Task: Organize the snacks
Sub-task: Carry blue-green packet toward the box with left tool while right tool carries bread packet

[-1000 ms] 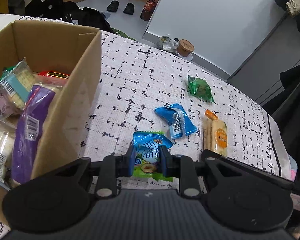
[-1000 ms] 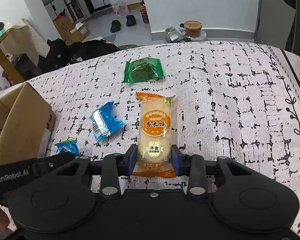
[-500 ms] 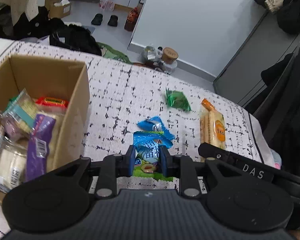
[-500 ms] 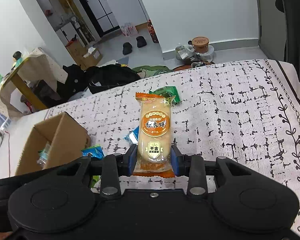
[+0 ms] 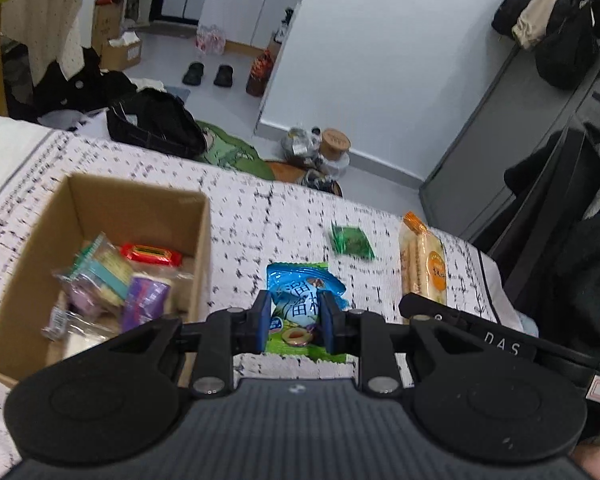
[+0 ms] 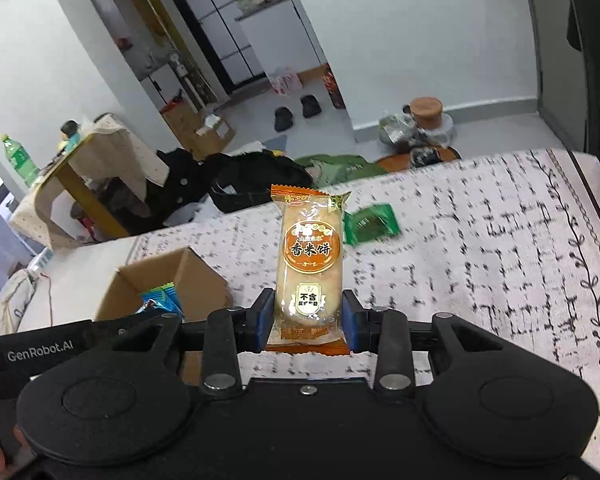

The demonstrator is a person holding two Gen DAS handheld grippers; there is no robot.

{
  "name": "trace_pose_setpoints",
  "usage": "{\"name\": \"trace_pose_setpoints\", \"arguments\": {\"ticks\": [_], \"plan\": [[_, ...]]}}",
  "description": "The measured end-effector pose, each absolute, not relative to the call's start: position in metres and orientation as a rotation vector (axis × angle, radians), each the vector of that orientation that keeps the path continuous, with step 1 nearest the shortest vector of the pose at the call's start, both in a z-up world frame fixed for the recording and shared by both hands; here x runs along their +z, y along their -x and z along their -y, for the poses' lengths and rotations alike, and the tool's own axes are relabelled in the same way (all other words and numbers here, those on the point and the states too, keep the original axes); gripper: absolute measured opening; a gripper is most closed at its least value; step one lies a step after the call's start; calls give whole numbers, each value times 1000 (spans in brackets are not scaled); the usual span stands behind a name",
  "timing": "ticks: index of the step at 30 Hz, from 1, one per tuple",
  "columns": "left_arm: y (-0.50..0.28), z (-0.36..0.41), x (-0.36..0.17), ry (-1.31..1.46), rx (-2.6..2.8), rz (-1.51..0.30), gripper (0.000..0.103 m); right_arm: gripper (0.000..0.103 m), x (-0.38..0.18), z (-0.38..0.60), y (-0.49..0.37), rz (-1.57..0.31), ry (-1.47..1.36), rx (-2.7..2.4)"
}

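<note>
My left gripper is shut on a blue and green snack packet and holds it above the patterned bedspread, just right of the cardboard box. The box holds several wrapped snacks. My right gripper is shut on an orange rice cracker pack, held upright in the air; the pack also shows in the left wrist view. A small green packet lies on the bedspread, also in the right wrist view. The box sits below and left of the right gripper.
Beyond the bed's far edge the floor holds black bags, green cloth, slippers and a jar with a wooden lid. A table with a cloth stands at the left. Dark clothes hang at the right.
Both grippers have risen well above the bedspread with their packs held shut. The box now lies lower in both views. The blue packet that lay on the bedspread is no longer visible.
</note>
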State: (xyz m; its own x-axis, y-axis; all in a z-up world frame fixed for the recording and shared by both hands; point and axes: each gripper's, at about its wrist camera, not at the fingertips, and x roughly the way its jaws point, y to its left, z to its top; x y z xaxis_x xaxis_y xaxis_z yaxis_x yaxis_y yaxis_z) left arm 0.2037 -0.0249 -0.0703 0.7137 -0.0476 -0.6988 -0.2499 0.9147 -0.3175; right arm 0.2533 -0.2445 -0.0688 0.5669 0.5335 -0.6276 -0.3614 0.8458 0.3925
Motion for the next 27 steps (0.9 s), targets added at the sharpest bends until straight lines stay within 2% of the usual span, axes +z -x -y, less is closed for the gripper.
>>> {"name": "trace_pose_setpoints", "arguments": {"ticks": [15,27], "plan": [[-168,-39,-41,426,226,-704,25,34,-32,191,-236,-784,-171,723],[-142,-78,-49,460,295,-732,25,35,-31,142,-224,-800,-84,808]]}}
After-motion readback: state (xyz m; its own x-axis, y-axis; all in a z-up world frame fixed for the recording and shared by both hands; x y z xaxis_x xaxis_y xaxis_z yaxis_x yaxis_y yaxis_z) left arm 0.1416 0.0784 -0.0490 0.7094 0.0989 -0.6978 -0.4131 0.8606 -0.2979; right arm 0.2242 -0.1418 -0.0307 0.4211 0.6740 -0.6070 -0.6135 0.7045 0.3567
